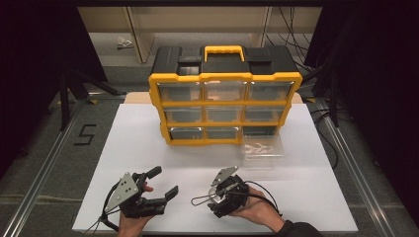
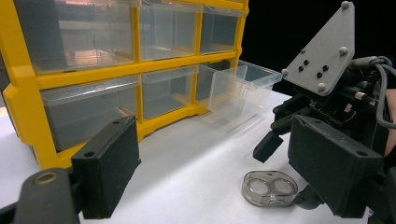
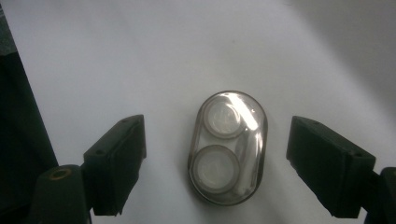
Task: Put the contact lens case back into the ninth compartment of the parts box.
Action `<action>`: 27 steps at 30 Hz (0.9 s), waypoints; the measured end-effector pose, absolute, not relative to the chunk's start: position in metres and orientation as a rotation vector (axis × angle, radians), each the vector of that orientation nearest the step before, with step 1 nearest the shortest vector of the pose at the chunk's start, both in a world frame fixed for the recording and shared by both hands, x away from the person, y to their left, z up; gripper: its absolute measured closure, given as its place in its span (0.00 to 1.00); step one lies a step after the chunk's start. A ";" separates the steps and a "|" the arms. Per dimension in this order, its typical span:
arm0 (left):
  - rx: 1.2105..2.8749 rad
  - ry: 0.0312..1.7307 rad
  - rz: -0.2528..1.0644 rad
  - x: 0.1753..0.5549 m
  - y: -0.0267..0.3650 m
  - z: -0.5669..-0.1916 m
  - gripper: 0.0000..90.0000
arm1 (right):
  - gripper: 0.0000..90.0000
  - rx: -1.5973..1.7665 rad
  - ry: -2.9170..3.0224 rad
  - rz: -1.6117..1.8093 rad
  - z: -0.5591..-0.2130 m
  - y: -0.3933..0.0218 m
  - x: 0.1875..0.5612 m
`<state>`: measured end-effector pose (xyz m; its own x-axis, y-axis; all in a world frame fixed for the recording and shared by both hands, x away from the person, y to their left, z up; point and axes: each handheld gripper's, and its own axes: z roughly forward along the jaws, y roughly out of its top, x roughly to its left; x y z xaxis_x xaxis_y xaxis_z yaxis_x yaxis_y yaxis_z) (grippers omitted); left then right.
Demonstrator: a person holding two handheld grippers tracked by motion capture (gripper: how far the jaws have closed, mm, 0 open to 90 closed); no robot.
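Right tool [image 3: 215,154] spread wide, straddling clear oval case [image 3: 228,147] (untouched), left tool [image 2: 224,168] released

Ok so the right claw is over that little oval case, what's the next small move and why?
Probably lower the right claw a little and close on the oval case. Its jaws are open, one on each long side of the case, which lies flat on the white table, untouched.

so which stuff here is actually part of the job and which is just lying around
In play:
- oval clear case, flat on the table between the open right gripper jaws
- pulled-out clear drawer
- yellow drawer organizer with one empty slot
- left gripper, open, idle

Lying about:
- cables on the floor behind
- number marking on the floor
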<state>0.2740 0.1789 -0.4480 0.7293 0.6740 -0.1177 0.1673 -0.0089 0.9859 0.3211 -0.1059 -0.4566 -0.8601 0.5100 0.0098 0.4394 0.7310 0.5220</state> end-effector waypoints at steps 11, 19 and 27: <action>1.558 0.706 0.456 0.274 0.179 -0.448 0.18 | 0.28 0.783 2.821 0.762 -0.459 -0.103 0.322; 1.557 0.707 0.455 0.274 0.179 -0.448 0.18 | 0.33 0.792 2.827 0.738 -0.460 -0.100 0.322; 1.558 0.706 0.453 0.274 0.179 -0.448 0.18 | 0.36 0.807 2.818 0.685 -0.466 -0.098 0.324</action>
<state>0.2740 0.1790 -0.4481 0.7309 0.6716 -0.1214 0.1699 -0.0068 0.9854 0.3242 -0.0978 -0.4655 -0.8482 0.5297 -0.0007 0.4702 0.7535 0.4595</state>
